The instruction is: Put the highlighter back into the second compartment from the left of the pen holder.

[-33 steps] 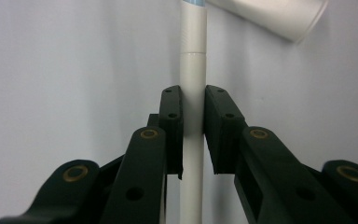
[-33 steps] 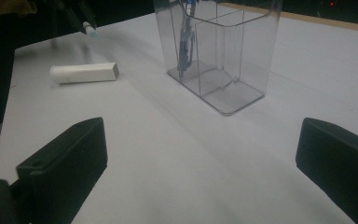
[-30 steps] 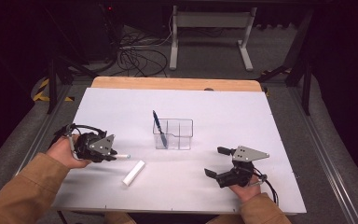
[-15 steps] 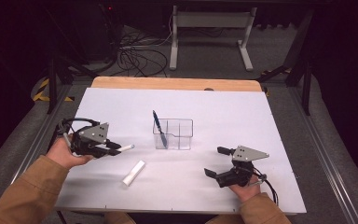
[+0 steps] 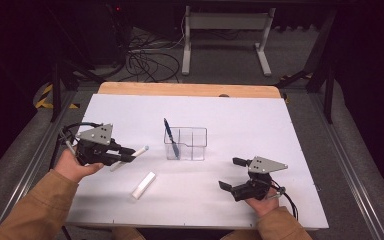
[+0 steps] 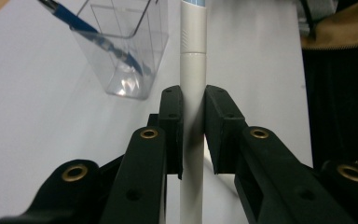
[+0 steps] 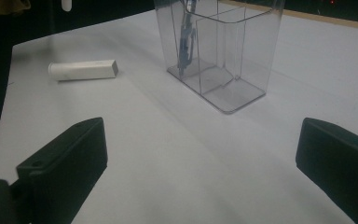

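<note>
— What stands mid-table?
— A clear organizer (image 5: 187,144) with compartments, a blue pen (image 5: 171,138) leaning in its left one.
— And nearer the front?
— A white cap (image 5: 144,185) lying flat on the white tabletop (image 5: 240,115), well apart from the organizer.

The white table (image 5: 280,130) was evenly and brightly lit from above, while the floor and the room beyond it fell off into near black. Shadows under the left gripper (image 5: 128,156) and the right gripper (image 5: 231,173) were soft and short. The high view was grainy and slightly soft. In the left gripper view the white marker (image 6: 193,70) looked pale and washed out, and the near jaws were blurred. The clear holder (image 7: 219,46) caught faint glints in the right gripper view, which was dimmer and bluish
</note>
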`<move>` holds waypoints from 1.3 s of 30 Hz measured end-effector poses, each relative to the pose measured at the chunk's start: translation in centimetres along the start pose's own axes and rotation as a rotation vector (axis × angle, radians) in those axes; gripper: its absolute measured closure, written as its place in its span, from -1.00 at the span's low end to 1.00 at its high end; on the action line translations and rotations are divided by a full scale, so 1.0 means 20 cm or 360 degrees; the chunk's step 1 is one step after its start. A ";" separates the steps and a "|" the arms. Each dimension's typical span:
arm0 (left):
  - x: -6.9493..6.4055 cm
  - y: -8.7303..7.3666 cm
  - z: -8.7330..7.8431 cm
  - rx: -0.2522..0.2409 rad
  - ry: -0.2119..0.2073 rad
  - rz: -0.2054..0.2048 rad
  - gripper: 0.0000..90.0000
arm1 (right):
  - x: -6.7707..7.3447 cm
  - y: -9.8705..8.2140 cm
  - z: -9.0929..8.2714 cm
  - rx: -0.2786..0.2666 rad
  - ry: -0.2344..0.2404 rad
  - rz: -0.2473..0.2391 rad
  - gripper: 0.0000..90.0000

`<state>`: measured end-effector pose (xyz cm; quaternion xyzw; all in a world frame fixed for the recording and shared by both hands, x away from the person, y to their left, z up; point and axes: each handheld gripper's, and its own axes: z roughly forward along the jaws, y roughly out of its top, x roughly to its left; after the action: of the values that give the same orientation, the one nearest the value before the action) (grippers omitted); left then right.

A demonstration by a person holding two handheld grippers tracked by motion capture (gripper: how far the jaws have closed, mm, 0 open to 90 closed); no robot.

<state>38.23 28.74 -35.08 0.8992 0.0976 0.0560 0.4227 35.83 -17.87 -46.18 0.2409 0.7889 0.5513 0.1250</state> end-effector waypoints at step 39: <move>0.07 0.21 0.22 -0.0586 -0.0011 -0.0115 0.74 | 0.01 0.00 0.01 0.0008 0.0018 -0.0034 -0.94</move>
<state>40.88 23.04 -34.63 0.8027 0.1165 0.0547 0.5823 35.69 -17.66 -46.19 0.2296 0.7935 0.5493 0.1259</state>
